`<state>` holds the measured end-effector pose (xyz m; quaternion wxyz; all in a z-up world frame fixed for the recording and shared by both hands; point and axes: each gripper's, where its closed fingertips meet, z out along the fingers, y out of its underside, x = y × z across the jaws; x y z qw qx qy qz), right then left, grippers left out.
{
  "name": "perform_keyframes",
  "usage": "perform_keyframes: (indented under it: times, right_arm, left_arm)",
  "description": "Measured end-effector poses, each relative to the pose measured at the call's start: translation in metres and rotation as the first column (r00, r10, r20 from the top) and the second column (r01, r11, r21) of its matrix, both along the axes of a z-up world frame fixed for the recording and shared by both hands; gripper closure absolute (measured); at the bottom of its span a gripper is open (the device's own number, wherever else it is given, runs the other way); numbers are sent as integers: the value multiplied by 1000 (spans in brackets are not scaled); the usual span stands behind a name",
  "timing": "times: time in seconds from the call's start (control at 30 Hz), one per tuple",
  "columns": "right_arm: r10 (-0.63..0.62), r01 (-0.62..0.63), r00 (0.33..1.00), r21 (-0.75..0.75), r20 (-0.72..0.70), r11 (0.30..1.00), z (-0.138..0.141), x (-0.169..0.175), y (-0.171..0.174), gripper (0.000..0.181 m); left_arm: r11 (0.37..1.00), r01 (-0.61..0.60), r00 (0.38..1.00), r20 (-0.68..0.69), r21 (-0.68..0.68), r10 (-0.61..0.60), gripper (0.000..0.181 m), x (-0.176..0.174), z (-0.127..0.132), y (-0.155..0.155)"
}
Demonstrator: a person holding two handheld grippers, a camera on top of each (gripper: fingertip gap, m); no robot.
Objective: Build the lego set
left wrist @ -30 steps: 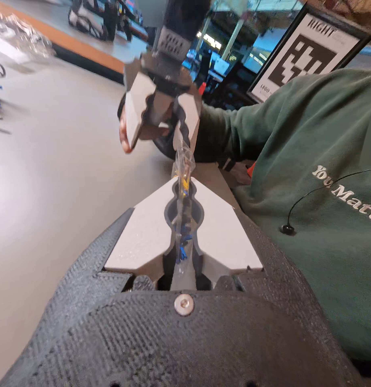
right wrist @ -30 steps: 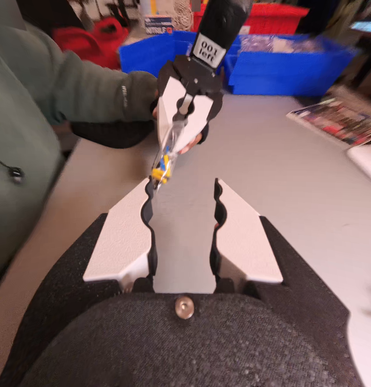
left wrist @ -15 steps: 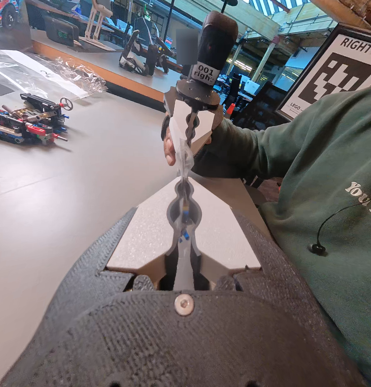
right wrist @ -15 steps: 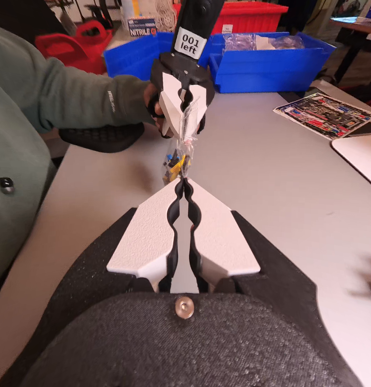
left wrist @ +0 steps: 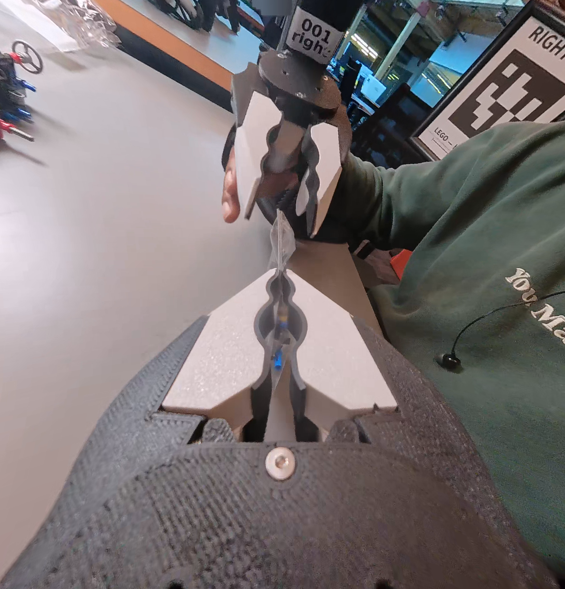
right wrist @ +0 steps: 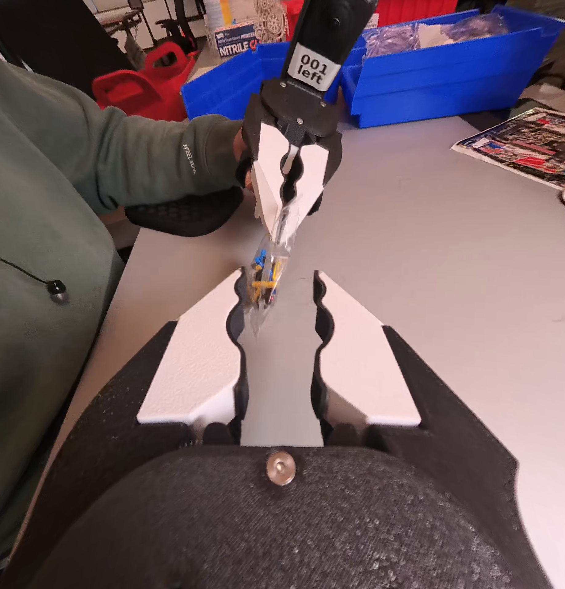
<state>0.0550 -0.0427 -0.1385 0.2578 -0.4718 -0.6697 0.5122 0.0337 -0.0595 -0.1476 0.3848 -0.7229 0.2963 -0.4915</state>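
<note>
The left hand-held gripper (right wrist: 282,220) is clamped on a small clear plastic bag of blue and yellow lego pieces (right wrist: 264,280). The right hand-held gripper (right wrist: 279,277) stands apart around the bag's lower end, above the grey surface (right wrist: 434,255).

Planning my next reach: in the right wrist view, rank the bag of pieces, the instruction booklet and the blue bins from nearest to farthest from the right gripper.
1. Bag of pieces: hanging at the tips of the open right gripper, nearer its left finger.
2. Instruction booklet: flat on the table, far right.
3. Blue bins: along the table's far edge.
</note>
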Motion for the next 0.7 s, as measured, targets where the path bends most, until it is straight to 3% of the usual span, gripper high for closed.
perform_keyframes:
  times: [0.07, 0.13, 0.17, 0.27, 0.4, 0.57, 0.63, 0.7]
  right_arm:
    - [37, -37, 999, 3, 34, 999, -10, -5, -14, 141]
    - [19, -20, 999, 16, 34, 1000, -16, -12, -16, 176]
    - [23, -22, 1000, -34, 18, 999, -12, -12, -16, 181]
    - [-12, 13, 1000, -241, 5, 970, -2, -17, -8, 181]
    - [-39, 45, 999, -385, 24, 922, -7, -20, -3, 181]
    - [-50, 51, 999, -449, 15, 892, -9, -24, -4, 181]
    - [-33, 34, 999, -456, 11, 889, -11, -26, -12, 181]
    - [-45, 48, 999, -453, 19, 890, -13, -28, -13, 181]
  left_arm:
    - [1000, 25, 1000, -9, -8, -25, 181, 6, -2, -4]
    - [999, 41, 999, -27, -20, -42, 181, 7, -5, -7]
    - [999, 32, 999, -17, -27, -33, 181, 5, -4, -6]
    - [998, -3, 1000, 21, -70, 4, 181, -5, 0, 1]
    - [996, -45, 997, 59, -82, 50, 180, -18, 0, 6]
    - [995, -84, 992, 88, -56, 88, 164, -19, 6, 12]
    - [997, -69, 995, 69, -44, 72, 180, -12, 3, 10]
    - [997, -78, 996, 45, -26, 79, 181, -13, 3, 11]
